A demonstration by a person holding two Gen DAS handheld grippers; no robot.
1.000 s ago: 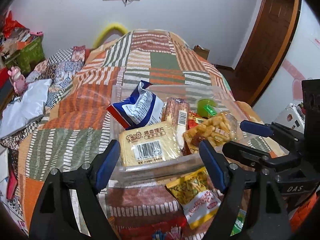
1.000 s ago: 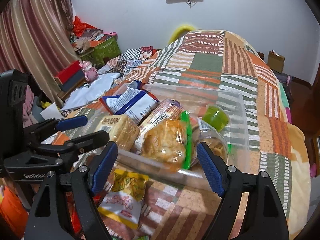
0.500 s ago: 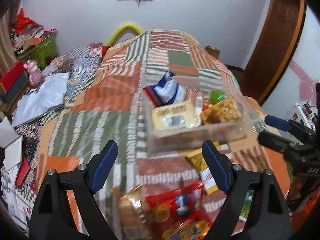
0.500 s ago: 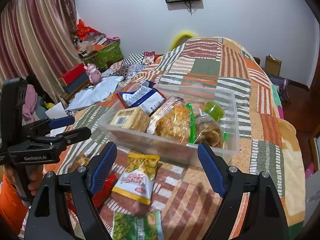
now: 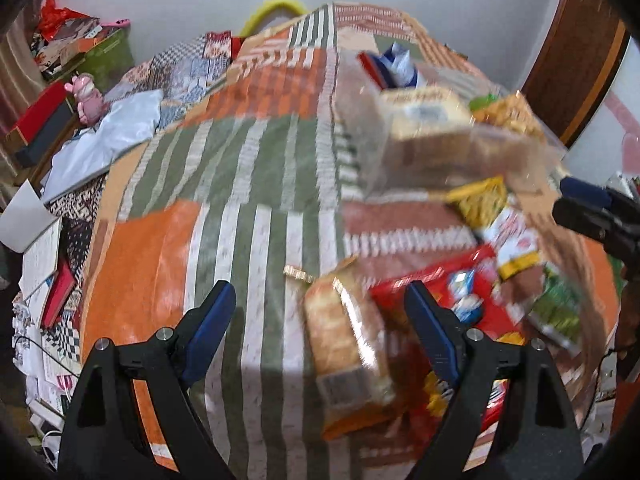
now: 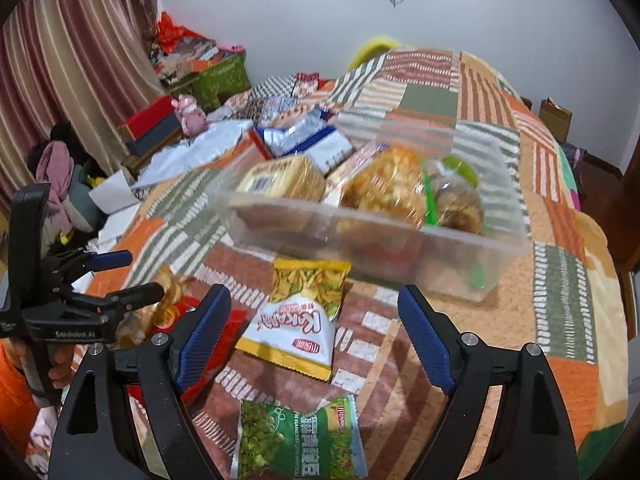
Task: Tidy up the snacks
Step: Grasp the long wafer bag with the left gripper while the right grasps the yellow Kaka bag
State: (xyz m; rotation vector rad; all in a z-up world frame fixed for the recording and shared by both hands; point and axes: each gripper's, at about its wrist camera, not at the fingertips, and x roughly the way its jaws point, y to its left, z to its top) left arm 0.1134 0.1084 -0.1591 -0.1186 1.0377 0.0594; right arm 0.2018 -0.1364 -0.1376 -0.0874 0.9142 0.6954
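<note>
Right wrist view, nearest first: the right gripper hangs with its blue-padded jaws spread wide and nothing between them, above a patchwork quilt. Just below the jaws lies a green pea snack bag; between them, a little farther, a white and yellow chip bag lies flat on the quilt, its top edge near the front wall of a clear plastic bin. The bin holds several packets, among them a yellow cracker pack and a blue and white bag at the back.

Left wrist view is blurred: the left gripper is also spread and empty, over the quilt. A clear-wrapped bread pack lies near its right finger, touching a red snack bag. Farther off stands the bin, and beyond it a wooden door.
</note>
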